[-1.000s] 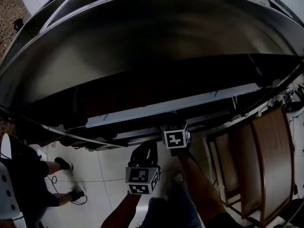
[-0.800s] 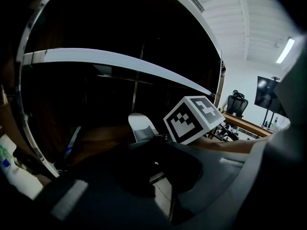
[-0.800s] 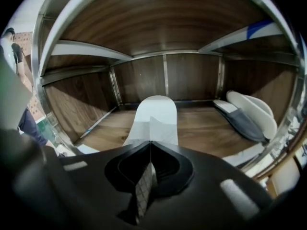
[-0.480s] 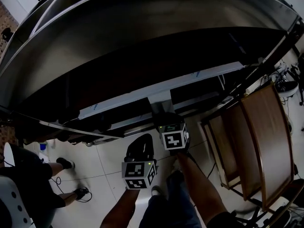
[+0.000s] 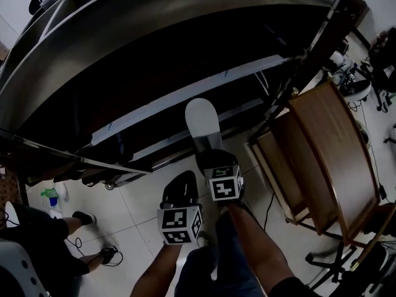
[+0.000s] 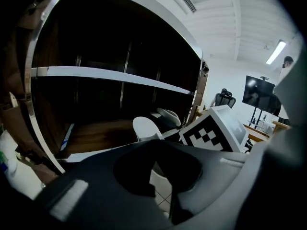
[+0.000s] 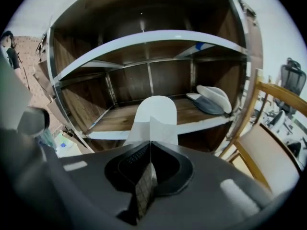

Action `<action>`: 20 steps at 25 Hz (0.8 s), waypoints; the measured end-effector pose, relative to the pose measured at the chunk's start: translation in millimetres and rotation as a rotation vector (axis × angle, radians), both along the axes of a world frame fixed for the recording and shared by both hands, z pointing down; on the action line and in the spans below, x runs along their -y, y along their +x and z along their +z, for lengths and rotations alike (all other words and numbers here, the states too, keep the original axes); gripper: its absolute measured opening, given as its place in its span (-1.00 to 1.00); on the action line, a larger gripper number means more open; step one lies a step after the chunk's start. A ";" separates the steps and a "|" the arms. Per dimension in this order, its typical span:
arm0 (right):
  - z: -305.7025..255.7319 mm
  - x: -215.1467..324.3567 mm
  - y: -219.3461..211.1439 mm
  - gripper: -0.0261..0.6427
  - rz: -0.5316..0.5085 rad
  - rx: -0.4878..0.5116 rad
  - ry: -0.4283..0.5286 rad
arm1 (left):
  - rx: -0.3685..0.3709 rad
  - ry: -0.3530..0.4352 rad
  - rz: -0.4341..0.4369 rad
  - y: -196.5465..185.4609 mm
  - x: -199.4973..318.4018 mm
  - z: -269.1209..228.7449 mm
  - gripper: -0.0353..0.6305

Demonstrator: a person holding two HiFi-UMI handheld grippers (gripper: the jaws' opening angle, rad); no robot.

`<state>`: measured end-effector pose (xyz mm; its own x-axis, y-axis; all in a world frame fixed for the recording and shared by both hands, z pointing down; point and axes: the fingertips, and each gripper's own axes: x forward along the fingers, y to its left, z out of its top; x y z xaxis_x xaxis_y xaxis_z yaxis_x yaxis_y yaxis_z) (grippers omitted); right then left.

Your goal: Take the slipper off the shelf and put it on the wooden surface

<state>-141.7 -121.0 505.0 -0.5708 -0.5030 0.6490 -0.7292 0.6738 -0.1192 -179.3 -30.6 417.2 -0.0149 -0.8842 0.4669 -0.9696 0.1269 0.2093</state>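
**Left to right, head view.** At the lower left a bystander [image 5: 34, 231] stands on the pale tiled floor [image 5: 133, 206], with a green-capped bottle [image 5: 49, 197] beside them. The dark, metal-framed shelf [image 5: 142, 54] fills the upper frame. Below centre we hold the left tool [image 6: 159, 178]. Its jaws stand a little apart with only floor showing between them, so it is empty. Just right of it, the right tool [image 7: 149, 152] is clamped on the white slipper [image 5: 203, 124]. The slipper juts from the jaws toward the shelf, in the air in front of the shelf's pale edge and clear of its boards.

**Handling.** We judge the slipper light, thin and soft: a flat sole with a cloth upper, matte rather than slippery, and unlikely to suffer from a drop. The jaws pinch what looks like the thin upper band, so the sole hangs from cloth and may swing or sag. Taking the sole's edge together with the band would be the firmer hold.

**Surface and room.** In the right gripper view, further slippers [image 7: 211, 99] lie on a shelf board at centre right. At the right of the head view the wooden surface [image 5: 331, 141] stands beside the shelf, brown and smooth, well apart from the slipper. An office chair [image 7: 293, 75] shows at the far right edge.
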 end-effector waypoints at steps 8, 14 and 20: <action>6.3 -41.5 64.5 -0.89 0.139 0.023 -0.021 | -0.004 -0.001 0.103 47.2 -17.4 -3.9 -0.88; 32.9 -55.9 126.3 -0.89 0.285 0.027 -0.056 | -0.016 -0.009 0.223 100.8 -9.3 16.2 -0.88; 72.2 -42.7 183.4 -0.89 0.410 0.043 -0.054 | -0.032 -0.006 0.307 147.9 12.8 55.4 -0.88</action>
<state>41.7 -78.2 577.2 -0.3576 -0.6601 0.6607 -0.9294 0.3210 -0.1823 -31.4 -43.5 472.6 0.2677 -0.8422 0.4680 -0.9556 -0.1701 0.2405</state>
